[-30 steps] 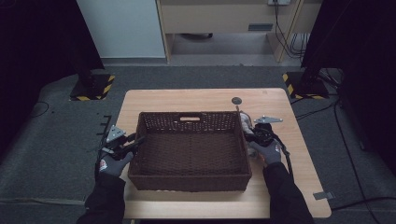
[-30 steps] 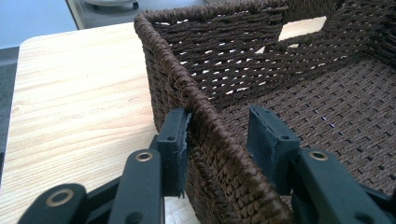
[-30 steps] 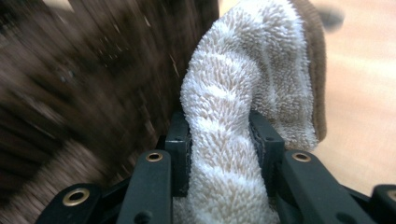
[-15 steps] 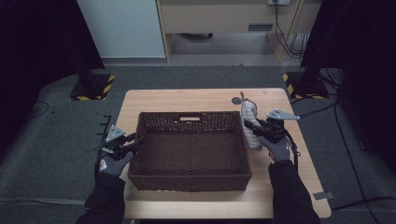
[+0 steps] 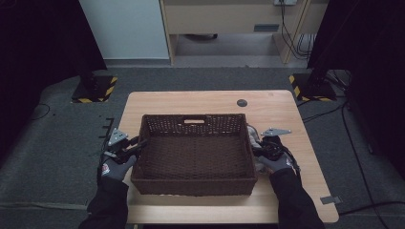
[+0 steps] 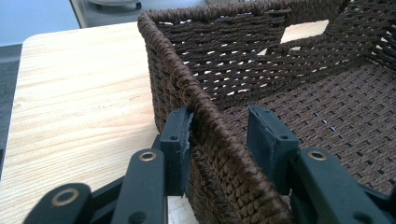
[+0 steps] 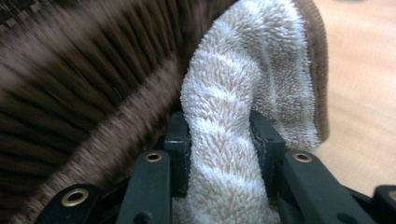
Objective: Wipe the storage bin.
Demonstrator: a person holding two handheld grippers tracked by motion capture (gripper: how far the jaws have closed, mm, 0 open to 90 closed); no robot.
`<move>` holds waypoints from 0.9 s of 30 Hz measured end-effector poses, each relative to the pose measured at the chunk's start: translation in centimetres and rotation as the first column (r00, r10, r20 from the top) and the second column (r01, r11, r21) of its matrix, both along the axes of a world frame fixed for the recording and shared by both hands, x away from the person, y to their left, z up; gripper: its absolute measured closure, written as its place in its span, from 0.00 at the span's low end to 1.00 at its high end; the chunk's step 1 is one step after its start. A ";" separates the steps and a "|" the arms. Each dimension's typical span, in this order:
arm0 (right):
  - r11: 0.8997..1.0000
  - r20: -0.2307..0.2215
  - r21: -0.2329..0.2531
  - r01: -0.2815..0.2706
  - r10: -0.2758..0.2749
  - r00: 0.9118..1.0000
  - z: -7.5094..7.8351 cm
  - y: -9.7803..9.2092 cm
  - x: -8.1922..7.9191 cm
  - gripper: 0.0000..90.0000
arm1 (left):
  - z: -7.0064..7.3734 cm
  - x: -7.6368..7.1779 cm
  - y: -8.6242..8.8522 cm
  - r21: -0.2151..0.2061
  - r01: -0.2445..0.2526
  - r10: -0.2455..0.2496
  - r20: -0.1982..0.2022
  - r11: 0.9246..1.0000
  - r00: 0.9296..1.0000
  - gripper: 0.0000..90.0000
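Grey carpet, pale wood-grain tabletop (image 5: 200, 102). Rectangular dark woven basket (image 5: 193, 157) wall is straddled by parted left gripper (image 6: 219, 140) fingers; fluffy white towel (image 7: 233, 140) is clamped in right gripper (image 7: 219, 144) fingers.

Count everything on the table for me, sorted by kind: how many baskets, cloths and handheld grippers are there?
Baskets: 1, the brown wicker basket.
Cloths: 1, the fluffy white towel, pinched beside the basket's right wall.
Grippers: 2, the left gripper straddling the basket's left rim, and the right gripper.
Total: 4
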State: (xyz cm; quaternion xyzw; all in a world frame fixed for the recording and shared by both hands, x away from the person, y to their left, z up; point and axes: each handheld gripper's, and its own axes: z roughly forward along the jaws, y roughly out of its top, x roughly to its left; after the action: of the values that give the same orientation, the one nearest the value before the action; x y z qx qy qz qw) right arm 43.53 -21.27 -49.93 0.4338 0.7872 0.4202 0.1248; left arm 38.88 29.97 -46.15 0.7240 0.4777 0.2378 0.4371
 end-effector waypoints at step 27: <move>0.997 0.003 0.032 -0.068 0.068 0.998 0.7 -0.9 -2.8 0.74 | 0.1 -0.1 -0.1 0.001 -0.011 0.011 -0.008 1.000 1.000 0.68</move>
State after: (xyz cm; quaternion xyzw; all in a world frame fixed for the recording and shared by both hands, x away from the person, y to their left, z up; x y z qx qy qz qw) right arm 40.73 -22.20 -49.21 0.4082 0.7945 0.4372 0.1043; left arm 38.82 29.85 -46.09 0.7225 0.4833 0.2376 0.4336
